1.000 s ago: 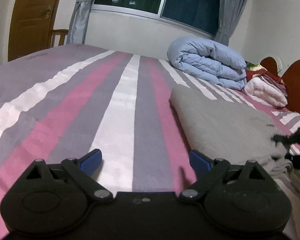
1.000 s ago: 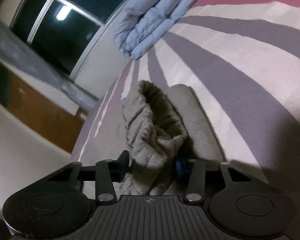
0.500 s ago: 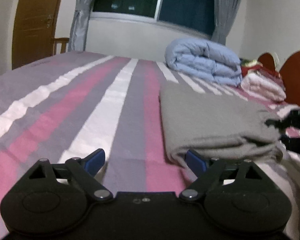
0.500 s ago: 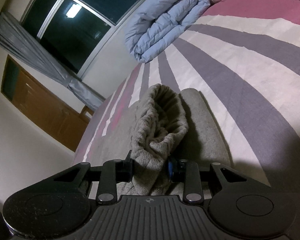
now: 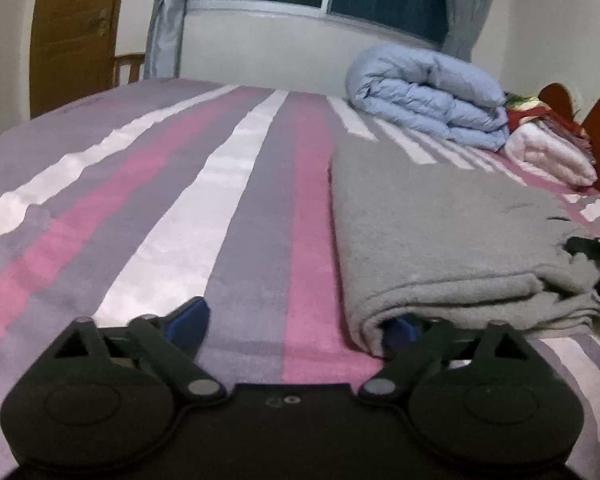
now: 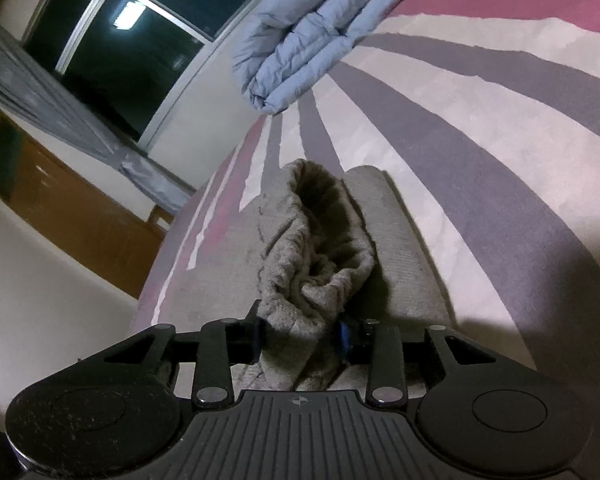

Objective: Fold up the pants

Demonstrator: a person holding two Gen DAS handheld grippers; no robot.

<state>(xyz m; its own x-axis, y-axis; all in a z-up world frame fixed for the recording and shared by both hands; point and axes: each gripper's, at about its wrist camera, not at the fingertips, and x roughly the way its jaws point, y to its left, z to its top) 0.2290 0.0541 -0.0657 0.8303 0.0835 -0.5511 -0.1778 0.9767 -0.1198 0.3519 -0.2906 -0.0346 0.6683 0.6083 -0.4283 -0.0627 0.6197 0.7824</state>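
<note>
Grey pants (image 5: 440, 232): folded flat on striped bed (image 5: 228, 184), right of centre in the left wrist view; bunched end centre frame in the right wrist view.

Left gripper (image 5: 296, 320): spread wide, holding nothing; right fingertip tucked under near fold edge, left fingertip on bare bedspread.

Right gripper (image 6: 300, 336): clamped on bunched grey fabric.

Blue duvet (image 5: 428, 96): upper right, well apart.

Risks, judged: single-layer catch by left gripper, dragging the fold open; uneven lift skewing stacked layers; bunched end slipping free.

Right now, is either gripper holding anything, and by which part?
The right gripper pinches the gray pants by a bunched edge; the left gripper is open, holding nothing.
</note>
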